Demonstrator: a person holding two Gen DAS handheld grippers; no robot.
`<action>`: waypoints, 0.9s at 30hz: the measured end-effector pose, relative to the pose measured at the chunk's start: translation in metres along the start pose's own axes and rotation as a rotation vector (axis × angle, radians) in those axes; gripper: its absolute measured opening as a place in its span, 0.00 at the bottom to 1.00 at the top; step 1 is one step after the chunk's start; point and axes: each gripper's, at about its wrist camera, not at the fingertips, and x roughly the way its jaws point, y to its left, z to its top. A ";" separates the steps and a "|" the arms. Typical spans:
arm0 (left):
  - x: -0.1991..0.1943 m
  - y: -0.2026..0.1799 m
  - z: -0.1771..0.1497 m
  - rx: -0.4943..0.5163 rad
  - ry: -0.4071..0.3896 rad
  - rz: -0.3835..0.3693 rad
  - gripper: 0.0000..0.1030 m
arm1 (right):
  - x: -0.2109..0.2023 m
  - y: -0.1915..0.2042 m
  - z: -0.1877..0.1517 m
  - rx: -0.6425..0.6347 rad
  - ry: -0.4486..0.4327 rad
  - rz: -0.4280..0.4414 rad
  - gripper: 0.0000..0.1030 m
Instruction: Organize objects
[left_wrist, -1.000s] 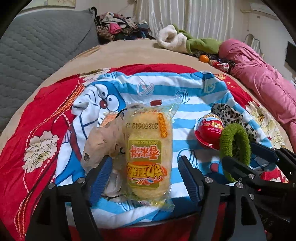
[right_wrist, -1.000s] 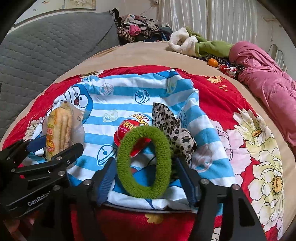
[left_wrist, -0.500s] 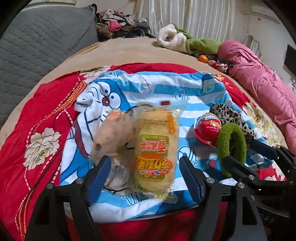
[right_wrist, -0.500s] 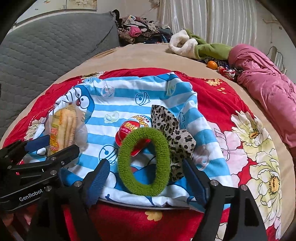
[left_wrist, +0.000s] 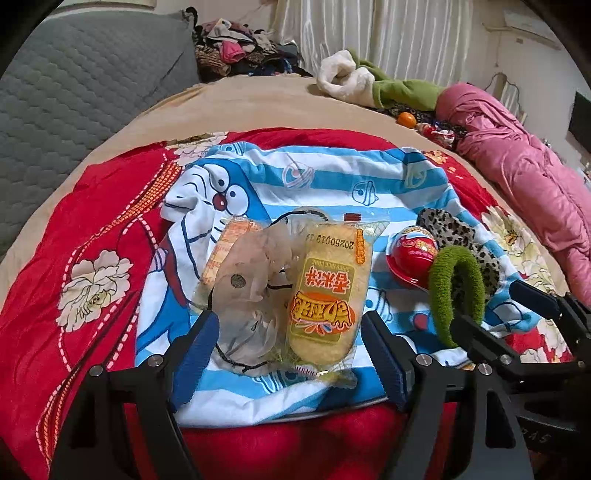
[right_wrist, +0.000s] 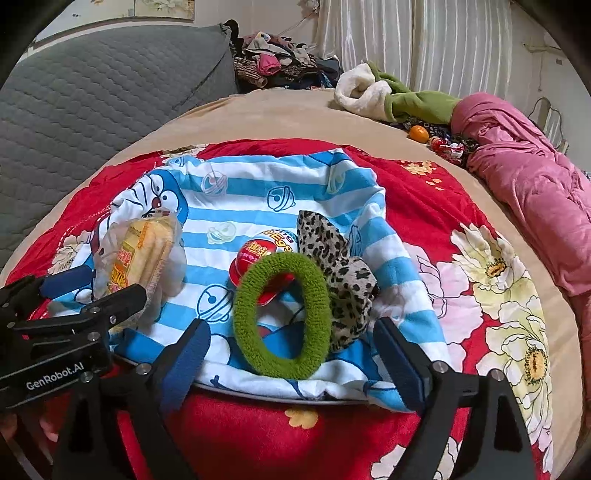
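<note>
Where the left wrist view looks down, the left tool (left_wrist: 286, 354) has its jaws opening, blue pads clear on both sides of a yellow snack pack (left_wrist: 325, 291) and a crumpled clear bag (left_wrist: 251, 295) lying just beside it. Both rest on a blue-striped cartoon cloth (left_wrist: 332, 177) spread over a red flowered blanket (left_wrist: 92, 221) on the bed. Neither pad touches either item. To the right on the same cloth: a red egg-shaped toy (left_wrist: 412, 254), a leopard-print fabric piece (left_wrist: 454, 232) and a green fuzzy hair tie (left_wrist: 458, 291), with the right tool partly visible at the frame edge. A pink quilt (left_wrist: 517, 166) lies farther back on the right.

Right wrist view: the right tool (right_wrist: 291, 365) has its jaws opening, wide apart. The hair tie (right_wrist: 282, 317) lies on the cloth (right_wrist: 258, 184) between the pads, touching neither. It overlaps the red toy (right_wrist: 258, 254) and sits against the leopard piece (right_wrist: 332, 266). Snack pack (right_wrist: 140, 254) lies at the cloth's left side, behind the left tool's finger (right_wrist: 110, 299). Gray quilted cushion (right_wrist: 92, 92) sits beyond the bed, at left.
</note>
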 end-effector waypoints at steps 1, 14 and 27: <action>-0.002 0.000 -0.001 0.001 -0.003 -0.001 0.78 | 0.000 0.000 0.000 -0.003 0.002 -0.002 0.91; -0.017 -0.004 -0.002 0.008 -0.021 0.004 0.78 | -0.012 -0.001 -0.005 -0.004 -0.004 -0.009 0.94; -0.047 0.000 -0.002 0.005 -0.054 0.020 0.78 | -0.043 0.003 0.000 -0.001 -0.045 0.003 0.98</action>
